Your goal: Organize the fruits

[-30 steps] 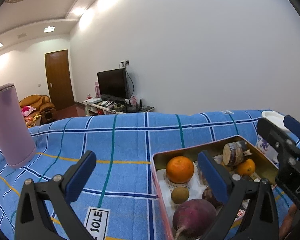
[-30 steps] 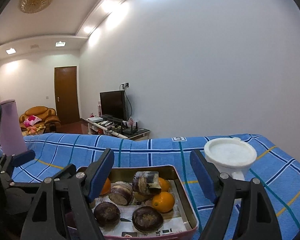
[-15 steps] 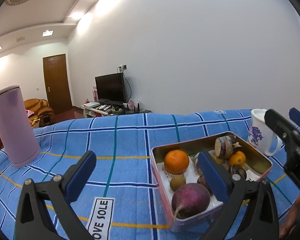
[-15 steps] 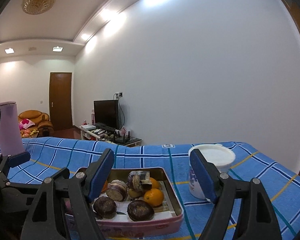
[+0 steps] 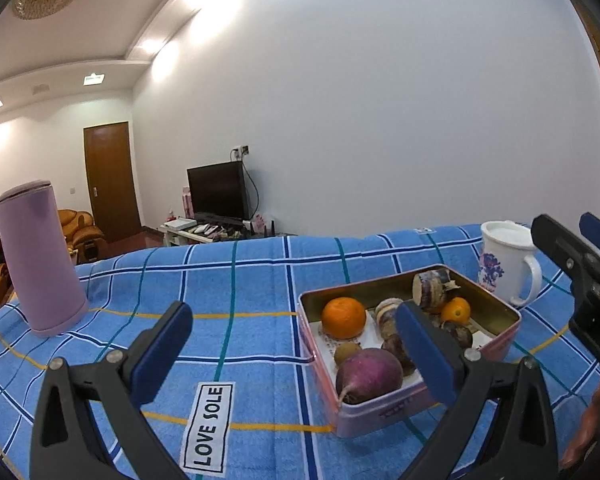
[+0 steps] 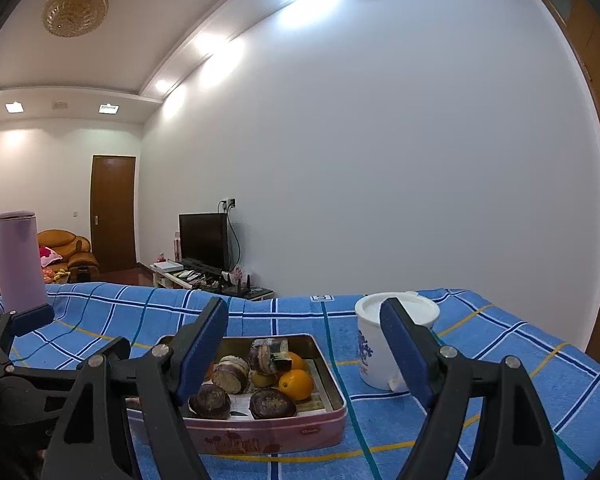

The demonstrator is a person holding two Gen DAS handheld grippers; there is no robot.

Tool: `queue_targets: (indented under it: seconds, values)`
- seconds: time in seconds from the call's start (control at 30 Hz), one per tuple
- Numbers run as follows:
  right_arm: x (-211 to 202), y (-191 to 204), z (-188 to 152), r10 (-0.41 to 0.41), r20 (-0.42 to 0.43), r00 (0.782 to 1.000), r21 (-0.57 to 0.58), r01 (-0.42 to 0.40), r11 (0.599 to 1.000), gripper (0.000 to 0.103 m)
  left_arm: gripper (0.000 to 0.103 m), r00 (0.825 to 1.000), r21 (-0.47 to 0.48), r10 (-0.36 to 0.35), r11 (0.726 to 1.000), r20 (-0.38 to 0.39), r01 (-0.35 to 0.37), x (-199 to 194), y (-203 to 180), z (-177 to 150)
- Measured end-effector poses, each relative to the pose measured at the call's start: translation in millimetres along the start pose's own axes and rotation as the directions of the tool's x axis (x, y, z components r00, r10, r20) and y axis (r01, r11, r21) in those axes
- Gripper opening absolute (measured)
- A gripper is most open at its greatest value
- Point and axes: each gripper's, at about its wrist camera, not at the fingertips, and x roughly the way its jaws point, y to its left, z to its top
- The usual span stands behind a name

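Fruits (image 5: 344, 317) in pink tin (image 6: 280, 434) on blue plaid cloth (image 5: 236, 280); white wall (image 6: 380, 160) behind; both grippers' fingers wide, empty.

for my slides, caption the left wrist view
Open left gripper above blue plaid cloth, beside pink tin of fruit.

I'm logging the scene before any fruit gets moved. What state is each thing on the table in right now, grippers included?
Left gripper: open, holding nothing.
Right gripper: open, holding nothing.
Pink tin: lid off, upright on the blue cloth, fruit inside.
Large orange: whole, in the tin.
Purple radish: whole, at the tin's near end.
White mug: upright, lid on.
Purple flask: upright, closed.
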Motion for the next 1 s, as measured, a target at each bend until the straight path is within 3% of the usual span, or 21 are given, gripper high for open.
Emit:
queue_targets:
  seconds: [1.0]
  values:
    - [-5.9, 3.4, 0.5, -0.011, 0.009, 1.0, -0.019, 0.011, 1.0, 0.08, 0.103, 1.0, 0.009, 0.004, 1.0, -0.015, -0.004, 1.7, -1.9, 0.3]
